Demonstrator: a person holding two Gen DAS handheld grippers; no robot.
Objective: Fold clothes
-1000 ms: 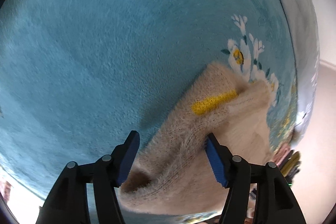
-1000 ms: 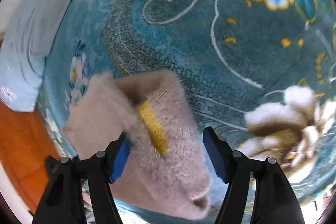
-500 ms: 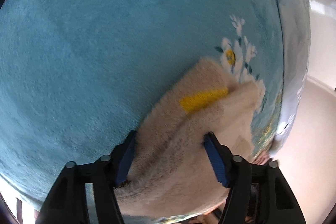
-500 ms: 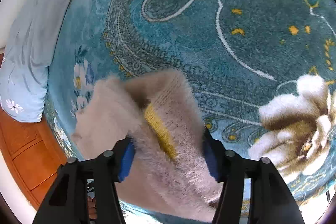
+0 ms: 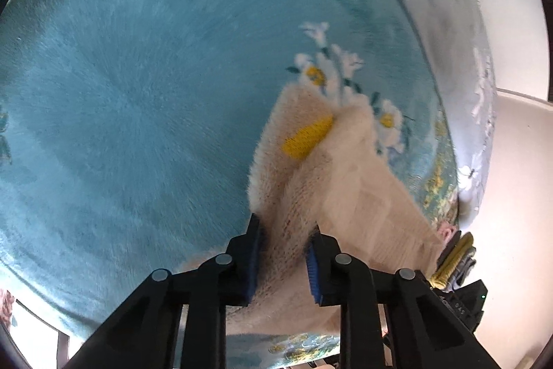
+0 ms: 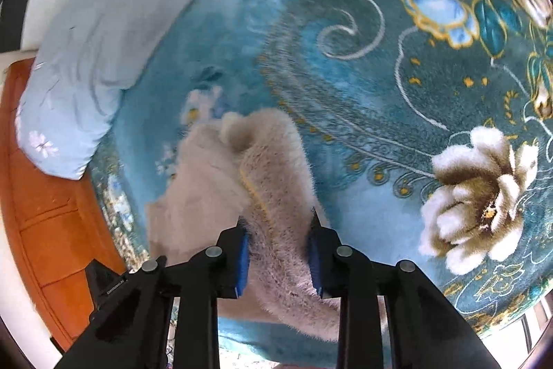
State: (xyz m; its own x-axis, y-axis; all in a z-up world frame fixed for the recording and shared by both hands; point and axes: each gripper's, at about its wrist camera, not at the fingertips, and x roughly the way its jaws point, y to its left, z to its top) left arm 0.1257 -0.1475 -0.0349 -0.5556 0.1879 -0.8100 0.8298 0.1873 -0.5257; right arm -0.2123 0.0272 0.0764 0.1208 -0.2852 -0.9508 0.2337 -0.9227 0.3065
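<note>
While both grippers bite into it, the fluffy cream knitted garment with a yellow stripe (image 5: 328, 168) hangs bunched above the teal plush blanket with white and gold flower patterns (image 5: 131, 99), its far end lying on or just over the blanket near a cluster of white daisies. The left gripper (image 5: 284, 244) has its jaws clamped on a thick fold of the garment, blue pads pressed into the fuzz on either side. The right gripper (image 6: 278, 242) has its jaws clamped likewise on another fold of the same garment (image 6: 273, 175), where only a thin yellow line of the stripe shows. The garment fills the space ahead of each gripper and hides the blanket (image 6: 380, 99) directly below. A pale blue quilt with small white flowers (image 6: 69, 99) lies crumpled along the blanket's edge, beside an orange wooden panel (image 6: 52, 213). In the left view the same quilt (image 5: 442, 23) runs along the far side, and a small pile of yellow and grey fabric (image 5: 452, 258) sits by the garment's lower corner; what it is cannot be told
</note>
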